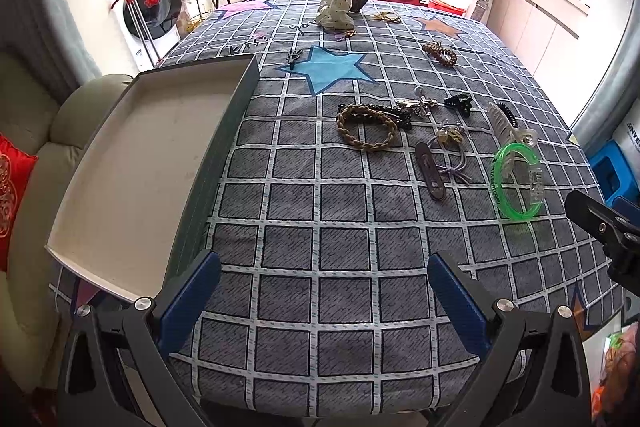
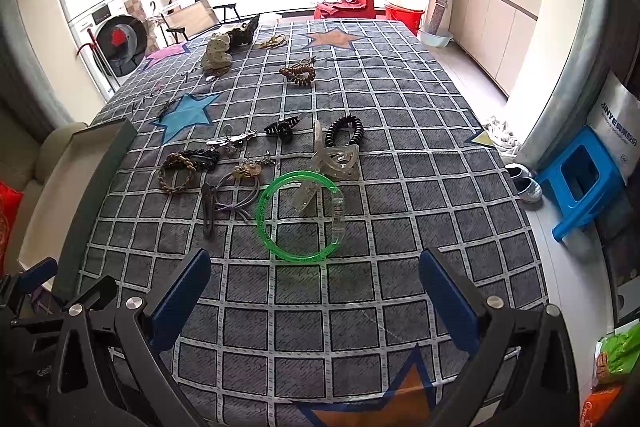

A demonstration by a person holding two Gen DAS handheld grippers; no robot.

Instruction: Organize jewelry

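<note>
Several hair and jewelry pieces lie on a grey checked tablecloth. A green bangle (image 2: 299, 217) lies just ahead of my open, empty right gripper (image 2: 316, 291); it also shows in the left wrist view (image 1: 516, 181). A braided tan band (image 1: 366, 131), a dark flat clip (image 1: 430, 171) and a clear claw clip (image 2: 336, 157) lie mid-table. An empty shallow box (image 1: 140, 167) with dark walls sits at the left. My left gripper (image 1: 324, 291) is open and empty, beside the box's near corner.
A cream spotted scrunchie (image 1: 334, 10) and a brown coil band (image 1: 440, 53) lie at the far end. A beige sofa (image 1: 28, 147) is left of the table, a blue stool (image 2: 580, 175) right. The right gripper's body (image 1: 604, 223) shows at the right edge.
</note>
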